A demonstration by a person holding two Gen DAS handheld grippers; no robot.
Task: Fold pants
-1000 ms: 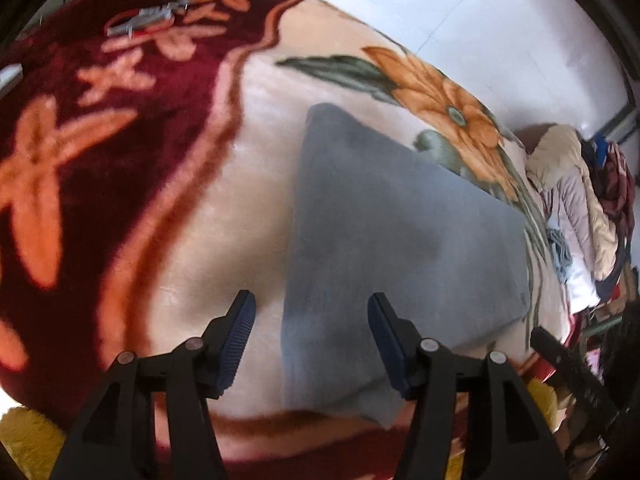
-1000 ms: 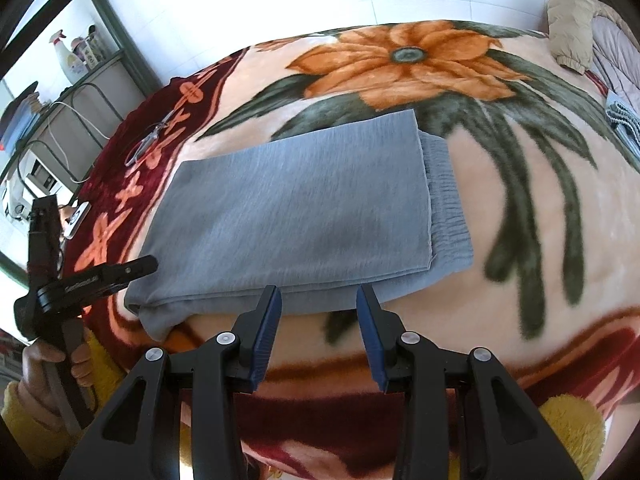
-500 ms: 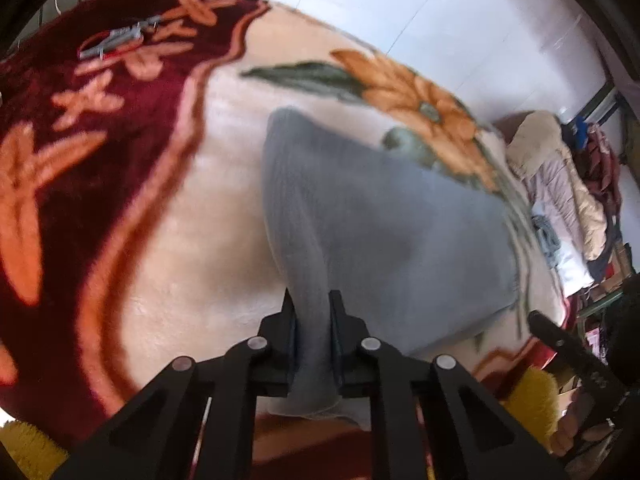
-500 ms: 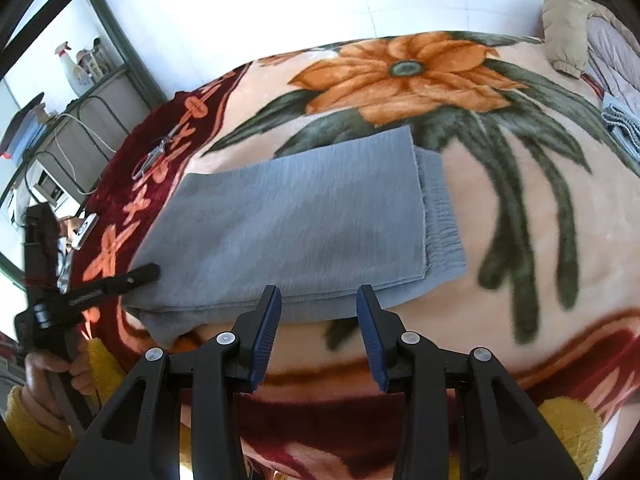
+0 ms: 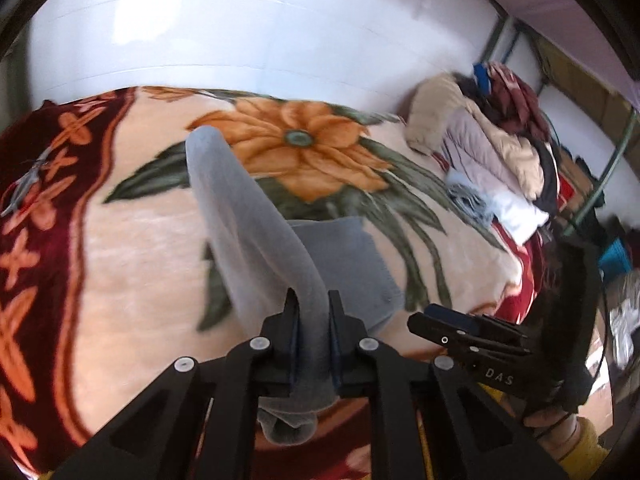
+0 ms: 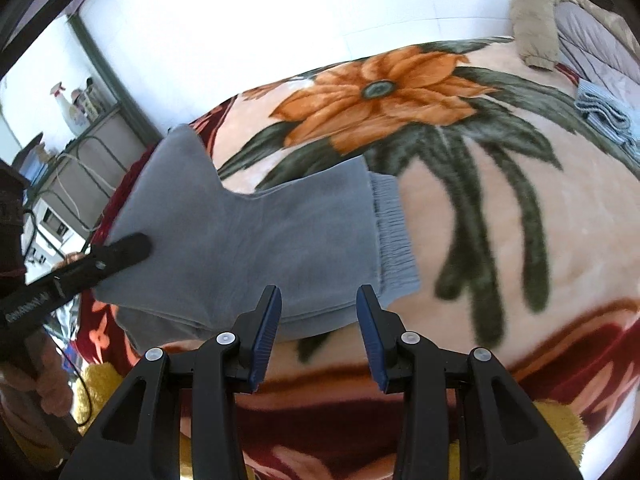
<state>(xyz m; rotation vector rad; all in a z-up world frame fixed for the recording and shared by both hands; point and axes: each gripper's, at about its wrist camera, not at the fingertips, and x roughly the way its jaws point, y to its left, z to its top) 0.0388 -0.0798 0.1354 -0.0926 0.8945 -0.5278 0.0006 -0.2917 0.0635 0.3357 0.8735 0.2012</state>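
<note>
Both grippers are black plastic linkages with triangular cut-outs and silver round screws at the pivots. The right gripper (image 6: 319, 330) carries ribbed blue pads (image 6: 266, 330) on its fingers; the left gripper (image 5: 314, 334) has blue pads too. White lettering reading "DAS" marks a black body at lower right of the left view. A yellow fuzzy sleeve (image 5: 582, 446) shows at that view's lower right corner.

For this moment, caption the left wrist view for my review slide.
Left gripper shut on the grey pants, lifting one end off the floral blanket.
</note>
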